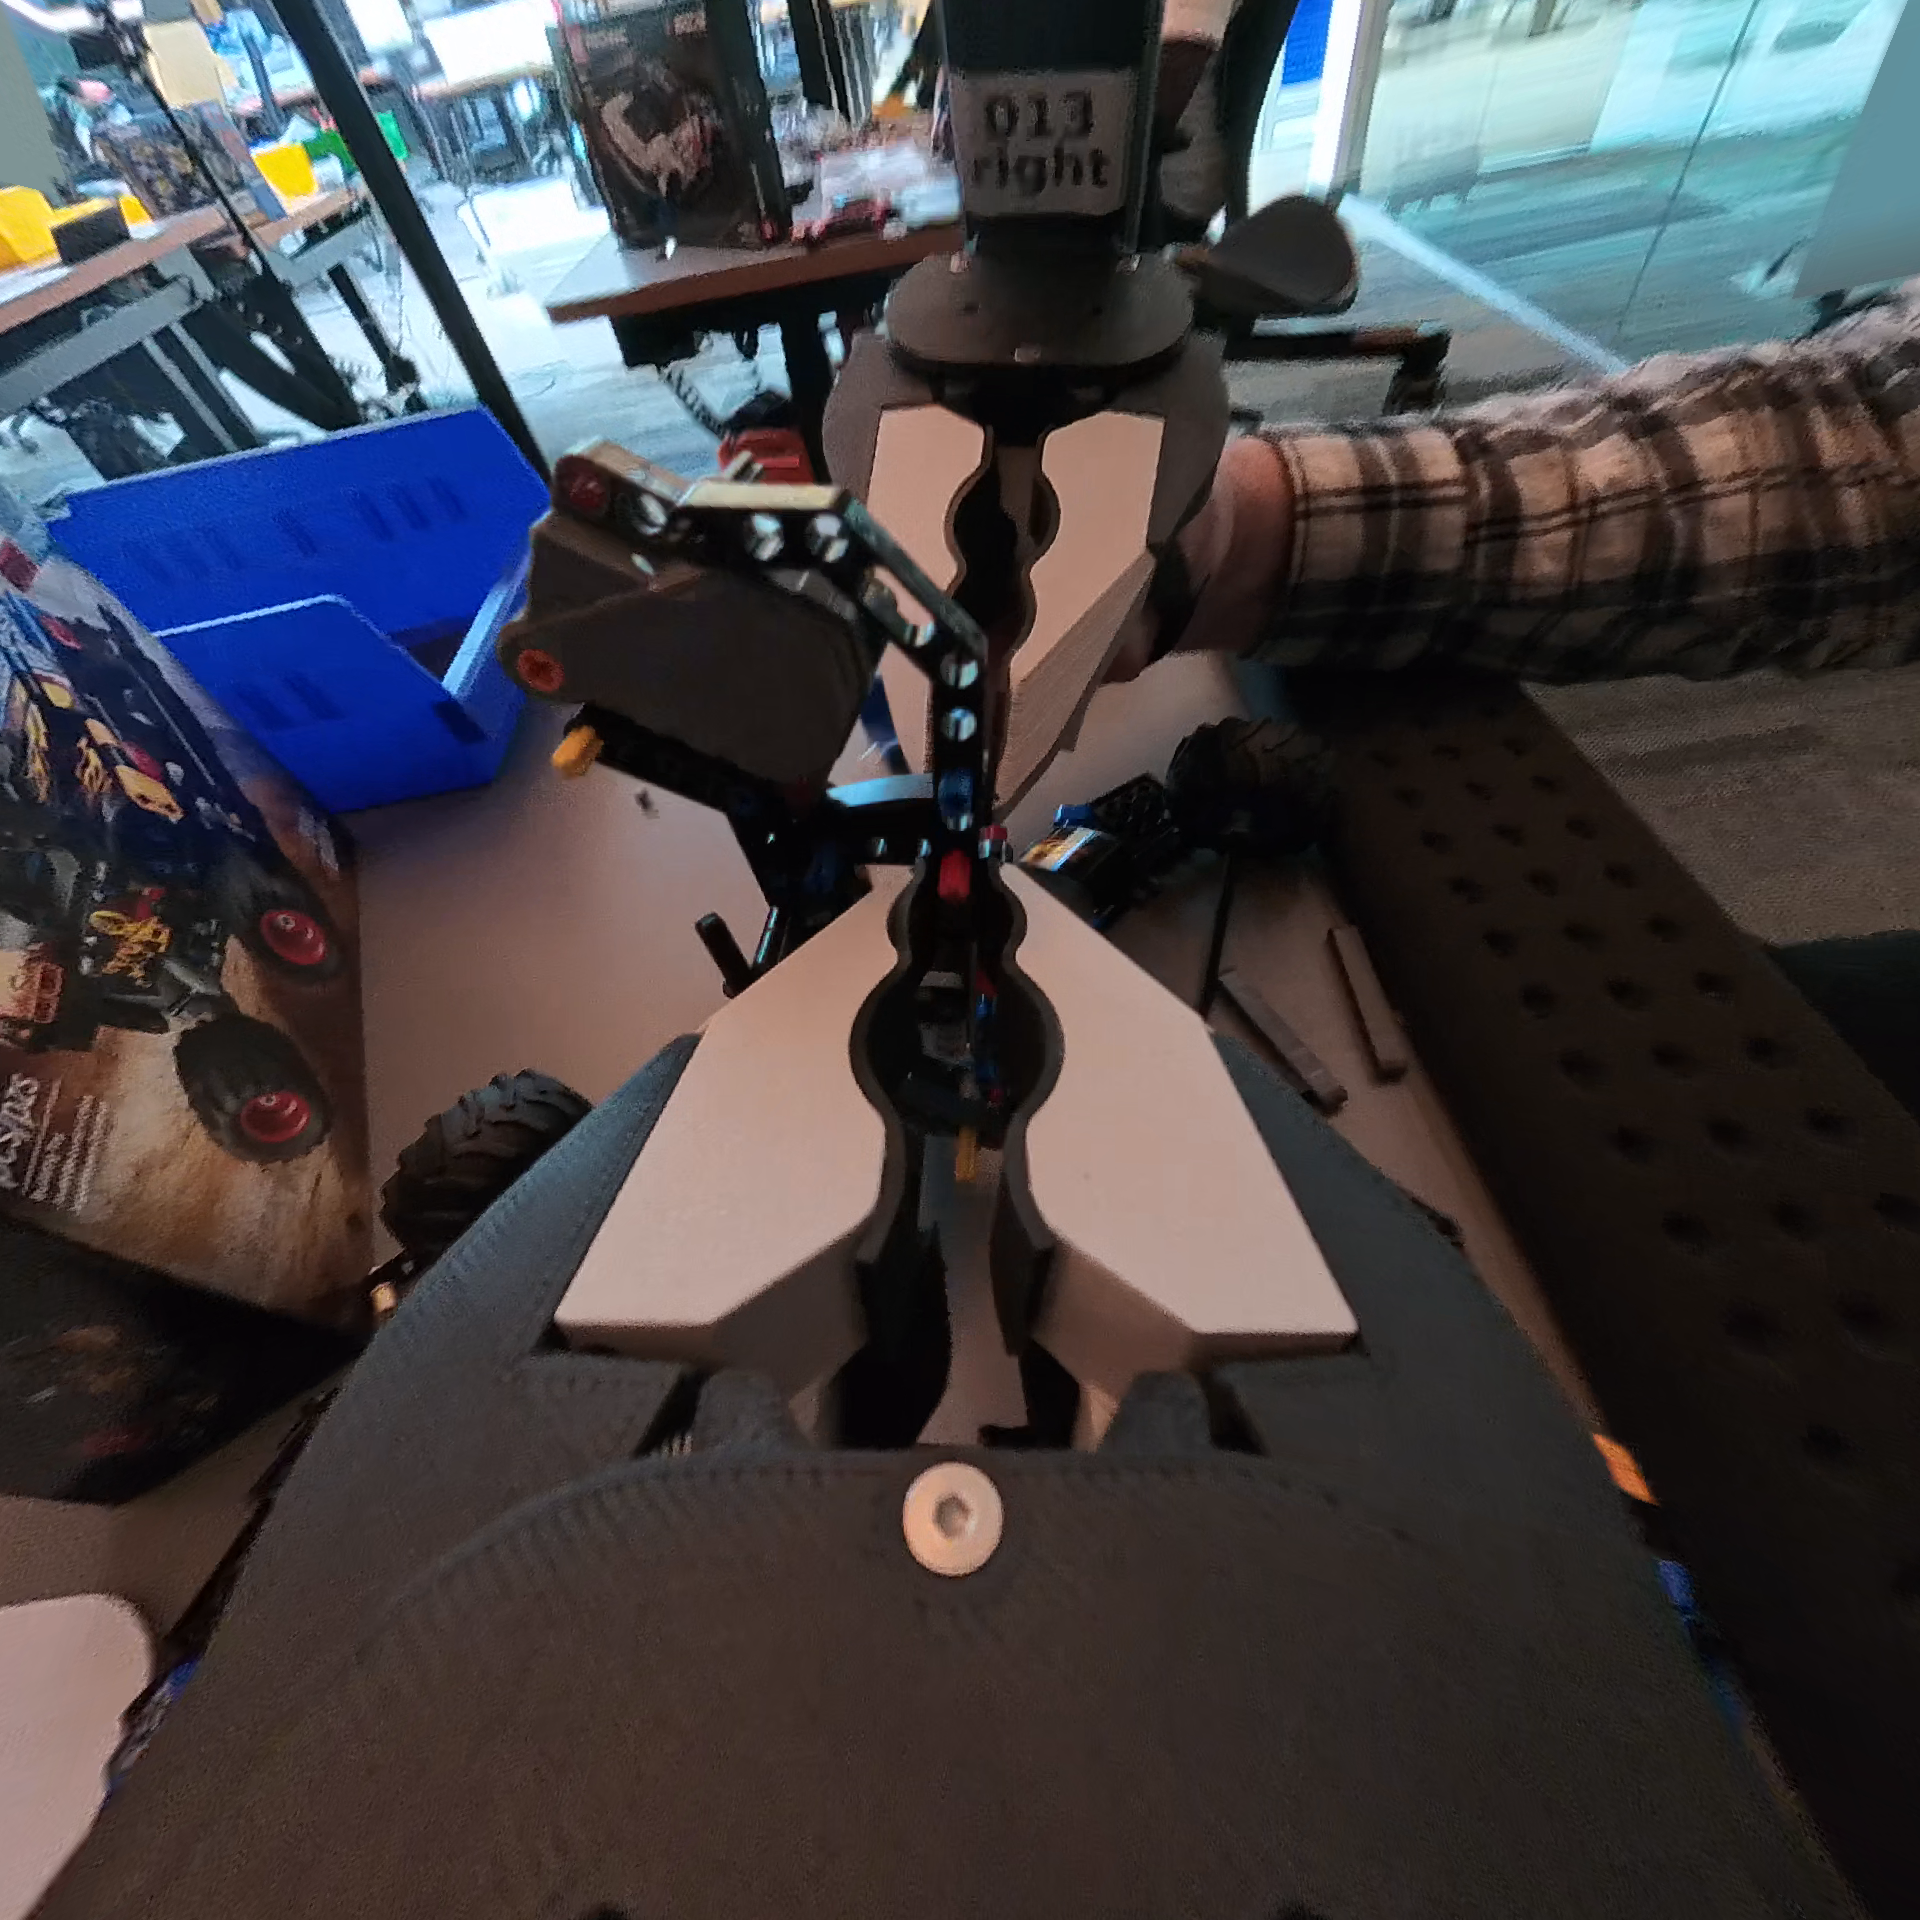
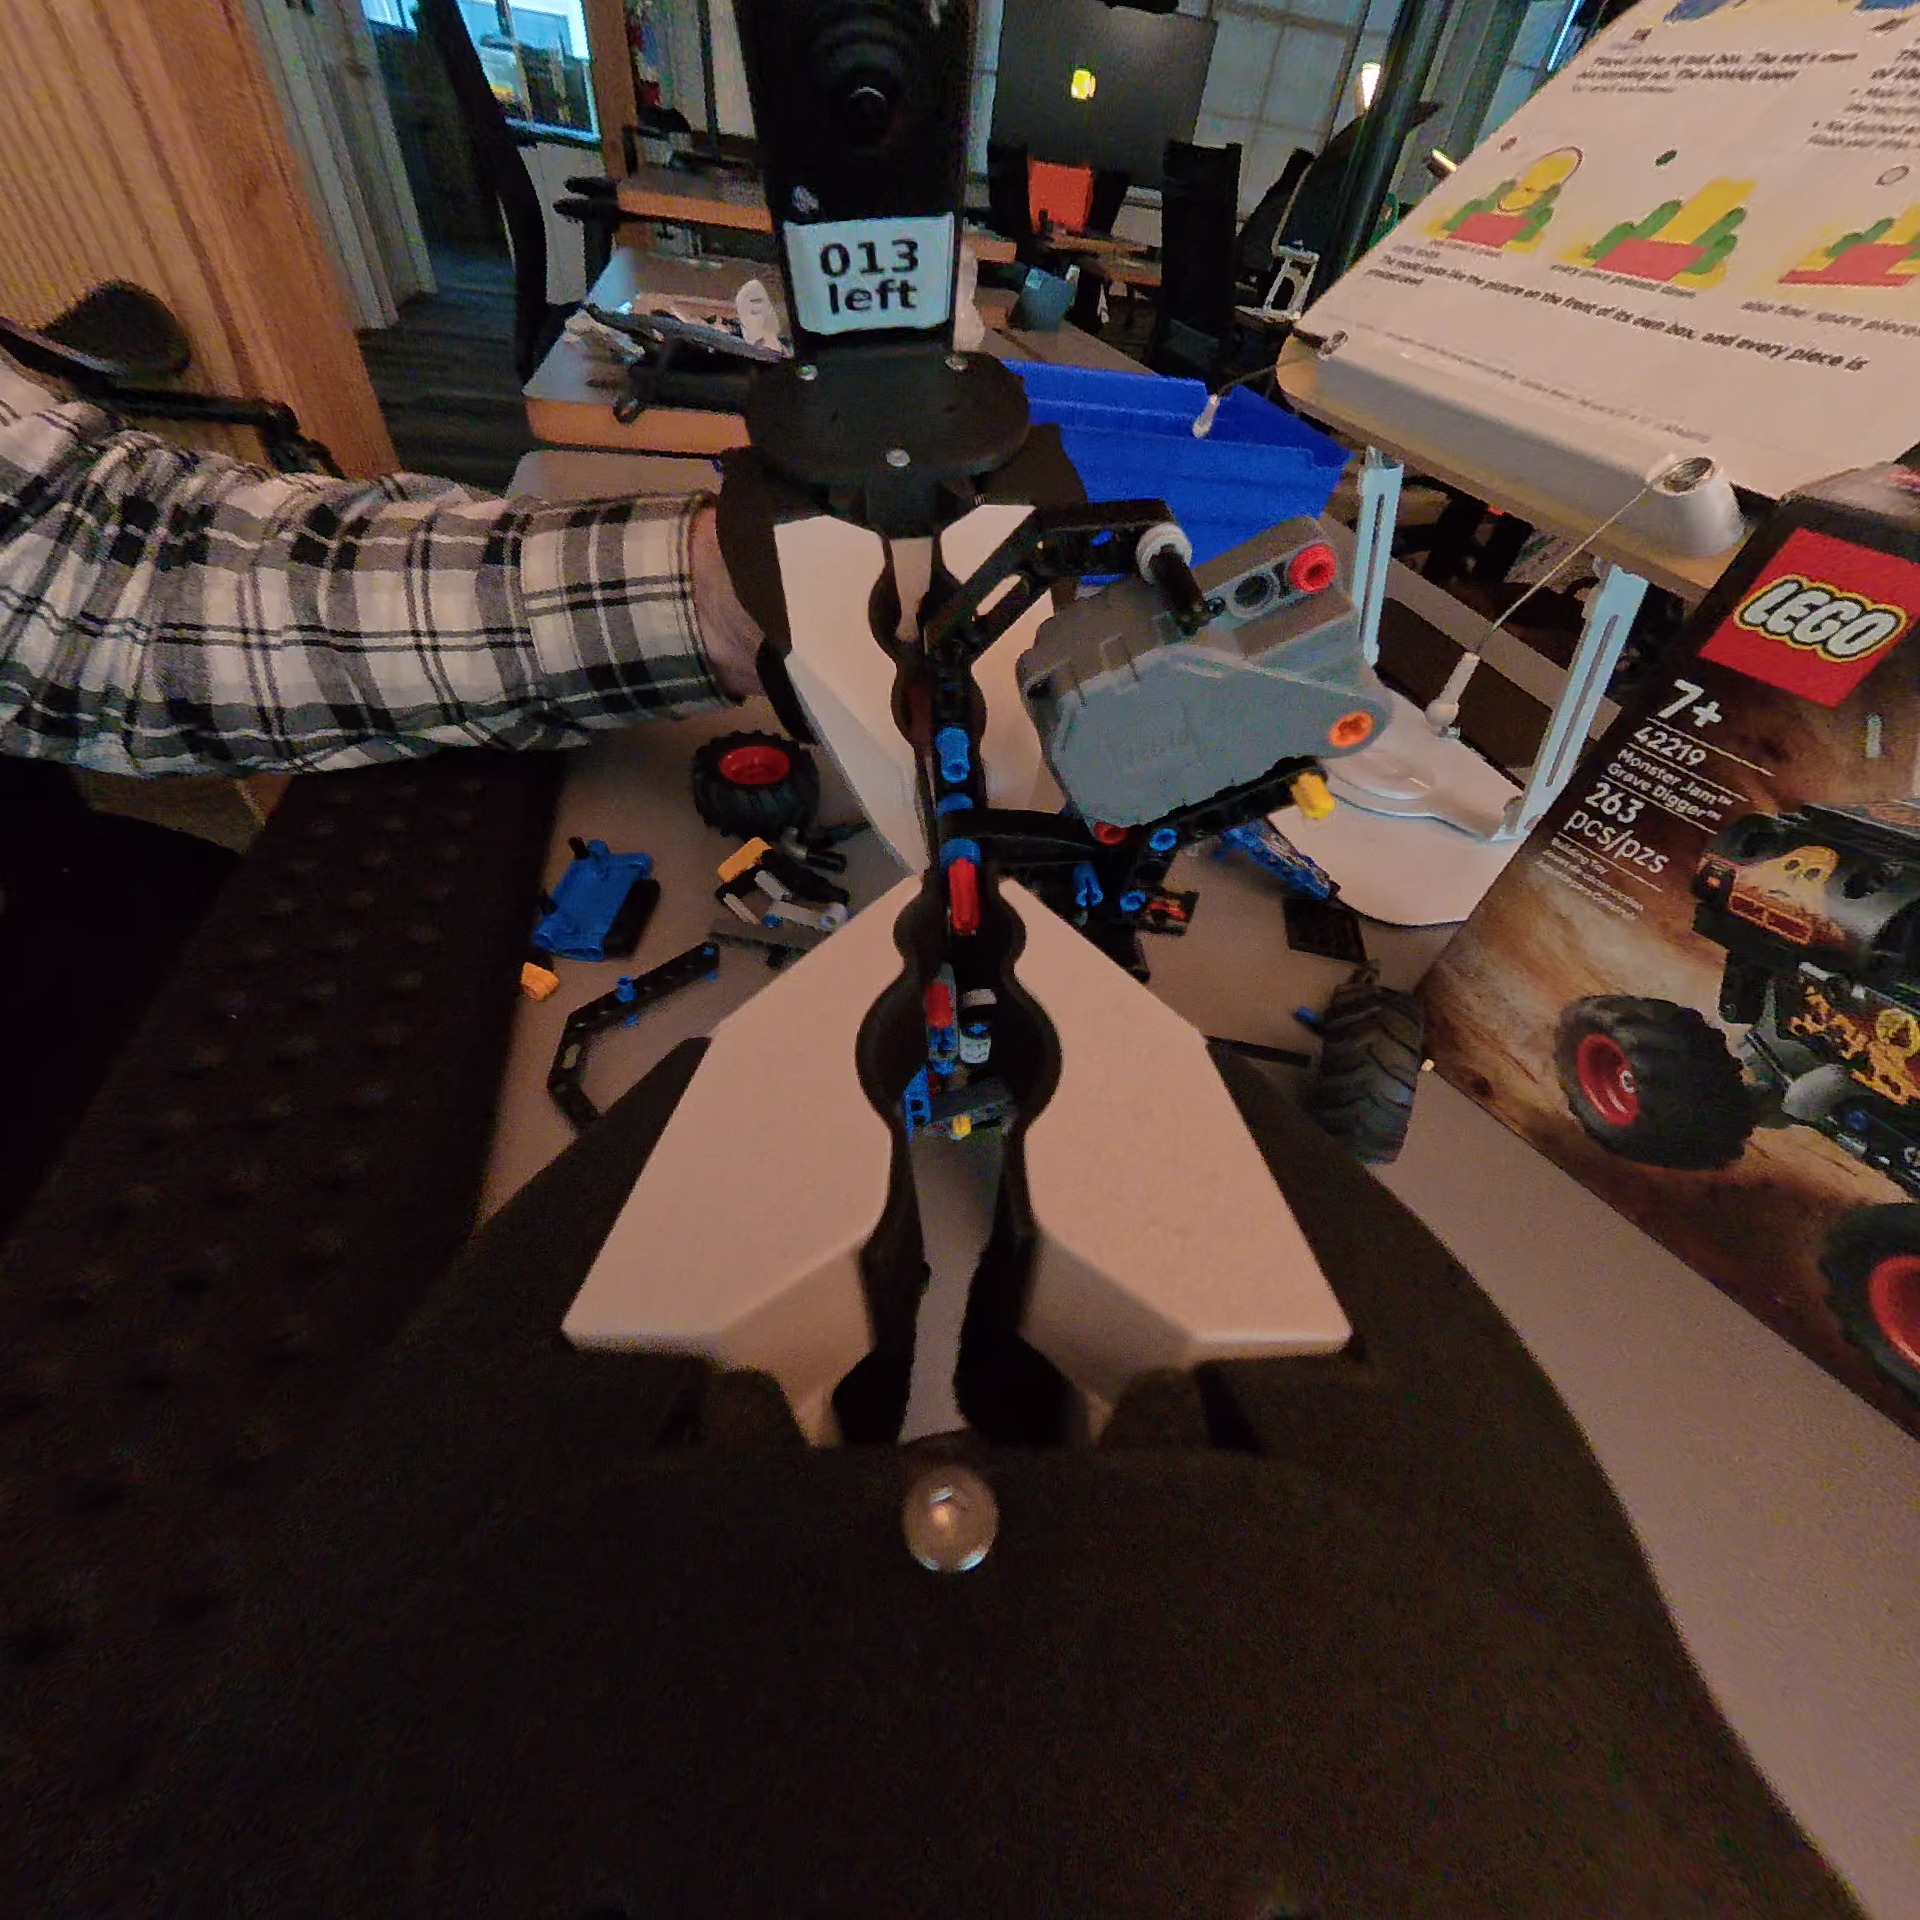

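A toy brick assembly hangs in the air between my two grippers, which face each other. It is a black holed beam [image 1: 958, 727] with blue and red pins, bent at the top and carrying a grey motor-like block [image 1: 696, 655]. My left gripper [image 1: 961, 883] is shut on the beam's near end. My right gripper [image 1: 997, 727] comes from the far side, held by a hand in a plaid sleeve [image 1: 1558, 520]. In the right wrist view my right gripper [image 2: 961, 894] is shut on the same beam [image 2: 951, 748], with the grey block [image 2: 1195, 717] to its right.
A blue bin [image 1: 312, 603] stands behind. A toy set box [image 2: 1714, 883] and a sheet on a white stand [image 2: 1610, 260] are beside it. Loose tyres [image 2: 1366, 1070], a red-hub wheel [image 2: 756, 779] and small pieces [image 2: 592, 899] lie on the table. A black perforated mat [image 1: 1610, 987] borders it. My left and right fingertips are right by each other.
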### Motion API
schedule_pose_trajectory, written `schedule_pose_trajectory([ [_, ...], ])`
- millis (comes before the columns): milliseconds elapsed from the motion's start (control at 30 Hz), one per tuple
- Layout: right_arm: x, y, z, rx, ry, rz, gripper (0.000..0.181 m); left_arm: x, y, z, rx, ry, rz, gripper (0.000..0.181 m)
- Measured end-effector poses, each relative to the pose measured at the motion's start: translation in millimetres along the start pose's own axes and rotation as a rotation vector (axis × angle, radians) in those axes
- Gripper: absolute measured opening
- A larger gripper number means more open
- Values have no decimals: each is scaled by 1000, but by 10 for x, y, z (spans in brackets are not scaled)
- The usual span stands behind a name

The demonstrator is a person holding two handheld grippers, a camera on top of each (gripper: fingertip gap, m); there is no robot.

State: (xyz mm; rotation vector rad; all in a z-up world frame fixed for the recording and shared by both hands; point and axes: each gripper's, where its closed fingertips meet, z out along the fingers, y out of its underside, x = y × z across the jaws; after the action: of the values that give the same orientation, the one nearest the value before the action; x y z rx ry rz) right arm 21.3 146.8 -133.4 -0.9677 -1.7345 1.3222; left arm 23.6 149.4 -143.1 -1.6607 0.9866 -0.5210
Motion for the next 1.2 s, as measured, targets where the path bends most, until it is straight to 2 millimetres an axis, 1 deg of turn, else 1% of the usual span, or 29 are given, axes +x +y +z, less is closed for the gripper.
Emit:
schedule_pose_trajectory([
  [67, -33, -37, -20, 22, -17, 4, 3, 35, -56, -28, 43, 30, -29, 6],
  [133, -41, -34, -32, 24, -16, 6, 0, 31, -67, -65, 79, 52, -61, 5],
  [267, -64, -34, -31, 27, -27, 7, 1, 57, -73, -77, 97, 84, -98, 5],
  [300, -57, -12, -24, 11, -17, 1, 1, 58, -38, -64, 77, 94, -125, 6],
  [367, -25, 33, -14, -13, 1, 4, 1, 12, 15, -26, 46, 42, -96, 6],
  [433, -8, 14, -41, -3, 2, 13, 1, -2, -24, -3, 37, 13, -72, 7],
  [567, -11, 41, -34, -22, 6, 3, 1, -4, -2, -5, 11, 0, -48, 7],
  [633, 5, 52, -37, -30, 14, -1, 1, 4, -7, -14, 9, 8, -60, 14],
  [700, 6, 122, -14, -70, 19, -12, 1, 2, -158, -64, 83, 7, -69, 13],
  [733, -9, 138, 7, -81, 20, -25, 0, 9, -173, -76, 82, 12, -68, 9],
  [767, -12, 135, 16, -82, 22, -27, 0, 8, -91, -50, 37, 5, -51, 7],
  [800, -1, 143, 17, -85, 24, -24, 1, -5, -53, -32, 30, -7, -49, 7],
  [900, -13, 120, 11, -65, 11, -10, 0, 0, -82, -48, 32, -3, -51, 6],
  [933, -14, 117, 7, -63, 9, -7, 0, 5, -76, -47, 35, 1, -57, 8],
  [1000, -9, 107, -7, -58, 14, -8, 0, -5, 16, -50, -20, -11, -41, 18],
  [1033, -10, 102, -10, -53, 11, -5, 0, -14, 11, -55, -19, -17, -39, 17],
  [1067, -14, 102, -5, -53, 9, -6, 0, -9, -15, -52, -6, -14, -35, 7],
  [1200, -22, 112, -4, -56, 5, -10, 0, 27, -1, -24, -17, 0, -18, 6],
])
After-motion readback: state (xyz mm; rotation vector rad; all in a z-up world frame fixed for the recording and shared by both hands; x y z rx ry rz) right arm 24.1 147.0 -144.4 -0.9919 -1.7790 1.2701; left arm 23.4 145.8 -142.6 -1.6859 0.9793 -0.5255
